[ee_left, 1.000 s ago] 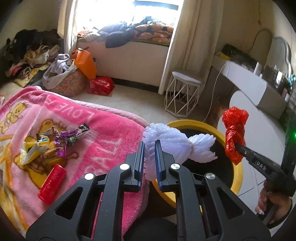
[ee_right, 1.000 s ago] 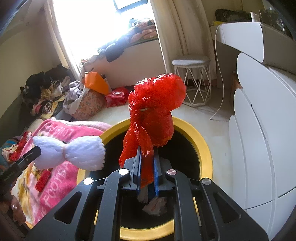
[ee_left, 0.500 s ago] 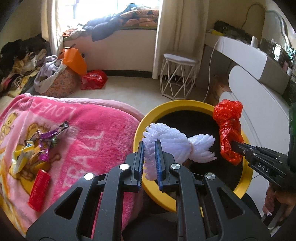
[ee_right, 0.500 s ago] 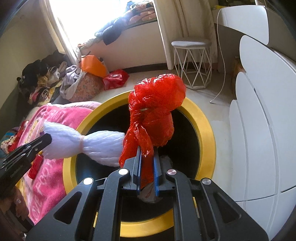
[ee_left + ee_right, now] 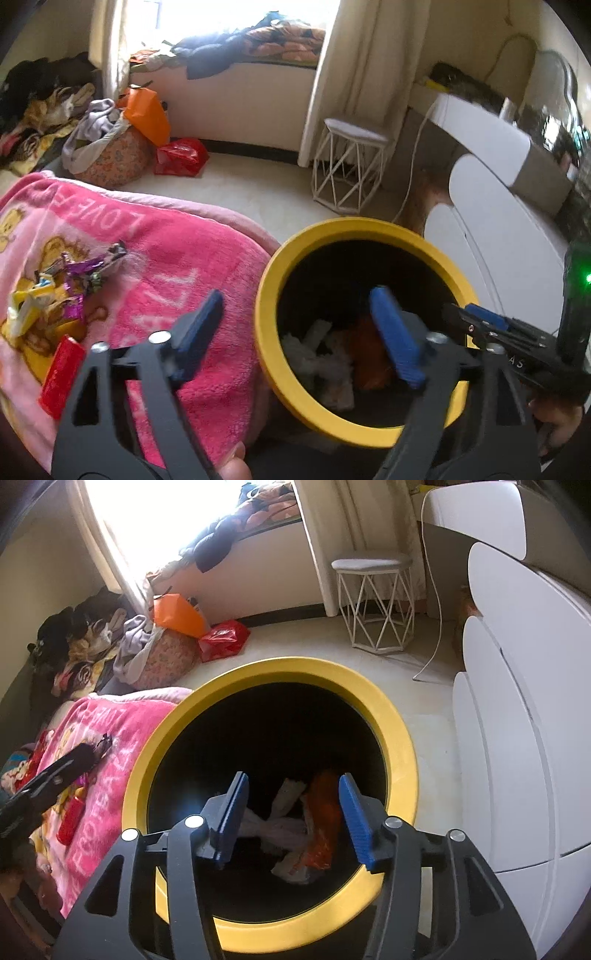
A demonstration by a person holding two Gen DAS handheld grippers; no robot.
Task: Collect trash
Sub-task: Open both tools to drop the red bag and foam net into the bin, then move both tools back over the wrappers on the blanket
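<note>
The left gripper (image 5: 299, 332) hangs over the near-left edge of the yellow bin (image 5: 266, 302). Its blue fingers (image 5: 199, 325) are opening wide, and nothing is between them. The right gripper (image 5: 291, 819) points down into the same bin, and its fingers (image 5: 354, 819) are opening too, with nothing held.

The trash lies at the bottom of the bin, below both grippers. In the right wrist view the white bag (image 5: 269, 827) sits low in the middle of the frame, between the two fingers but far under them. Its long side runs from lower left to upper right. The red bag (image 5: 323, 812) lies just beside it on the right, touching it, and it stands more up and down in the frame.

More trash waits on the pink blanket (image 5: 192, 266) at the left: a heap of candy wrappers (image 5: 55, 295) and a red can (image 5: 61, 374) near the lower left edge.
</note>
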